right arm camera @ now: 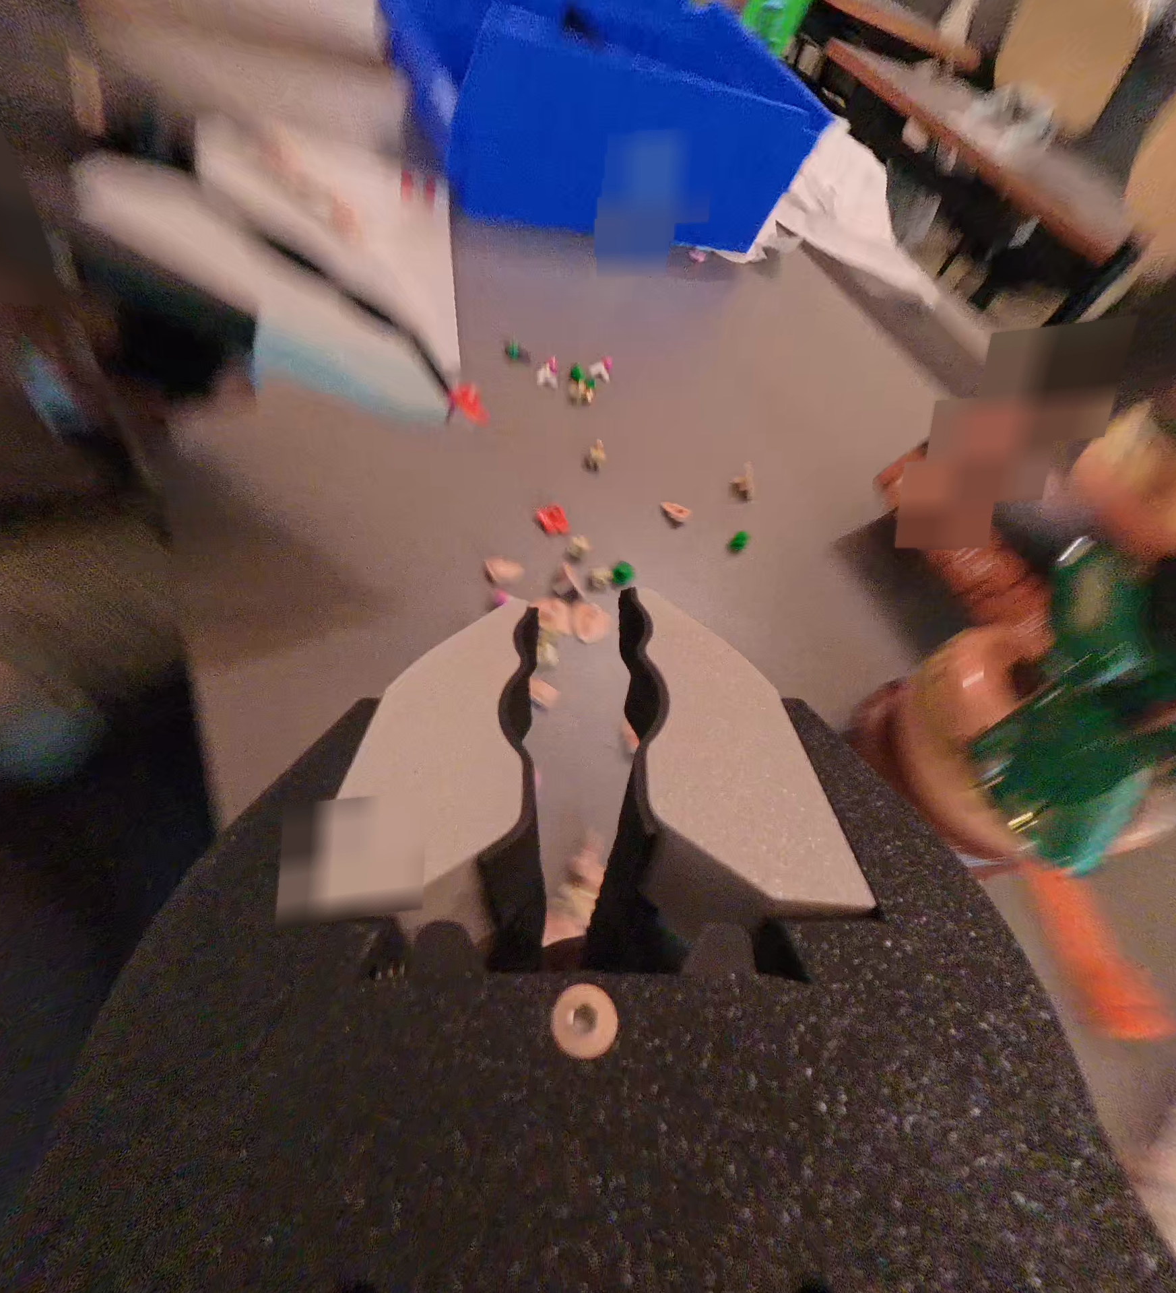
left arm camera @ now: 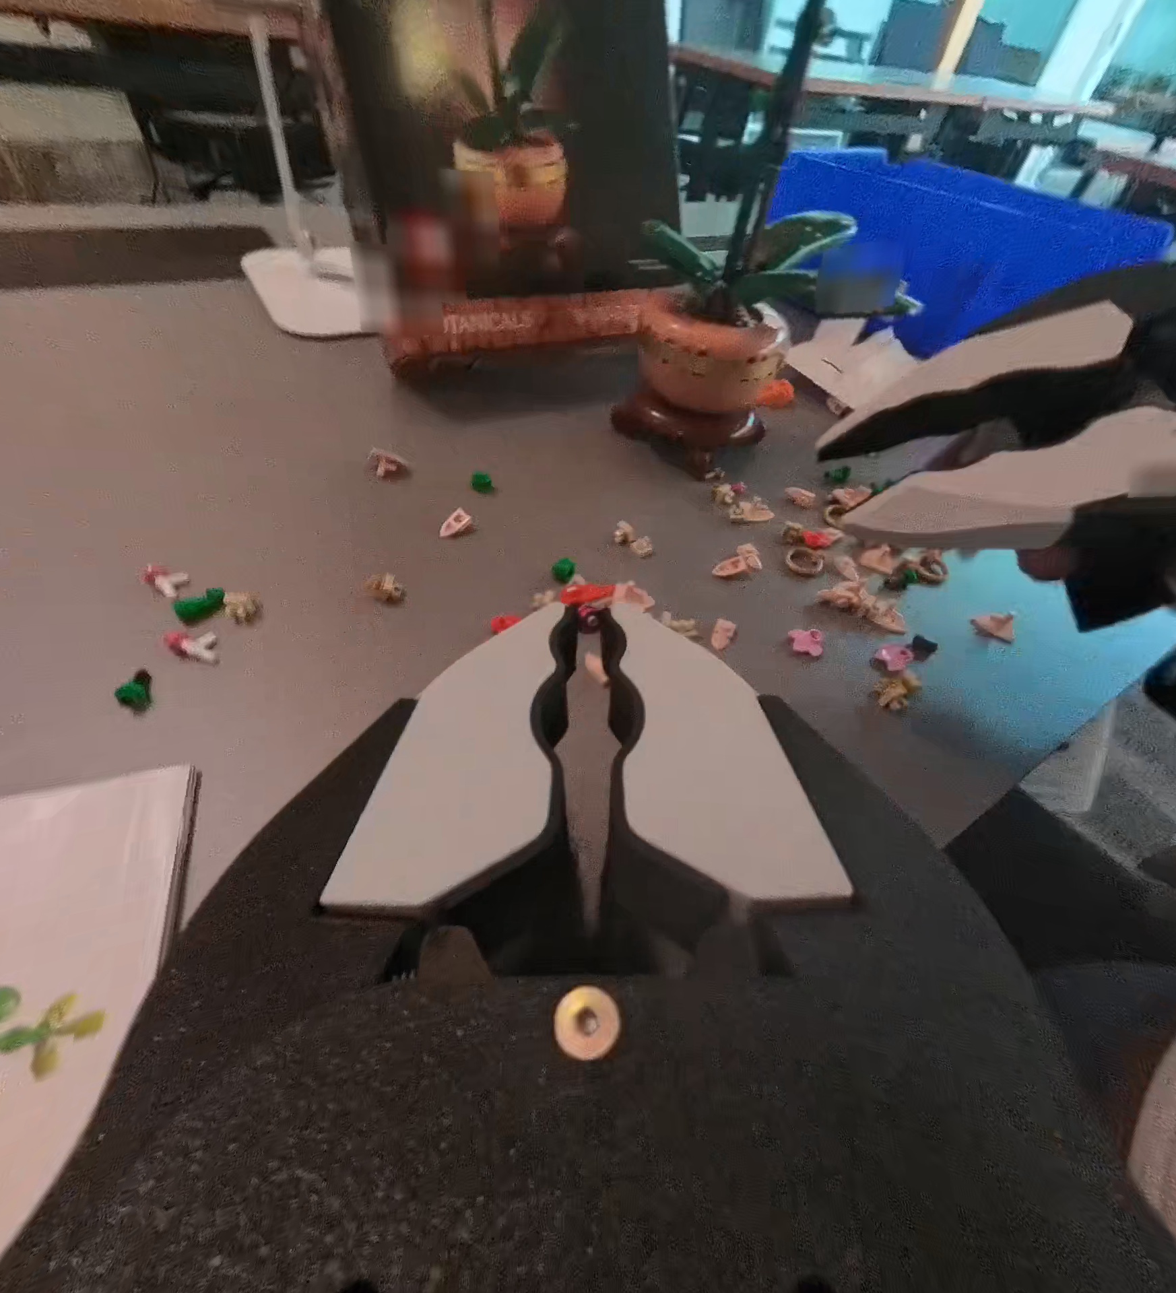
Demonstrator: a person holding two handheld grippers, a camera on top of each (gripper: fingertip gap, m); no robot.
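The left gripper (left arm camera: 591,616) pinches a small magenta piece (left arm camera: 591,620) at its tips; the right gripper (right arm camera: 579,603) hangs parted, empty, over scattered pale pieces (right arm camera: 575,619)

Grey bench (left arm camera: 151,434) | bricks green (left arm camera: 197,606), pink (left arm camera: 806,641), tan (left arm camera: 736,565), red piece (left arm camera: 585,595) | terracotta pot (left arm camera: 708,357), dark-brown base | blue bin (left arm camera: 956,231) | tools (left arm camera: 589,619) grey on speckled black
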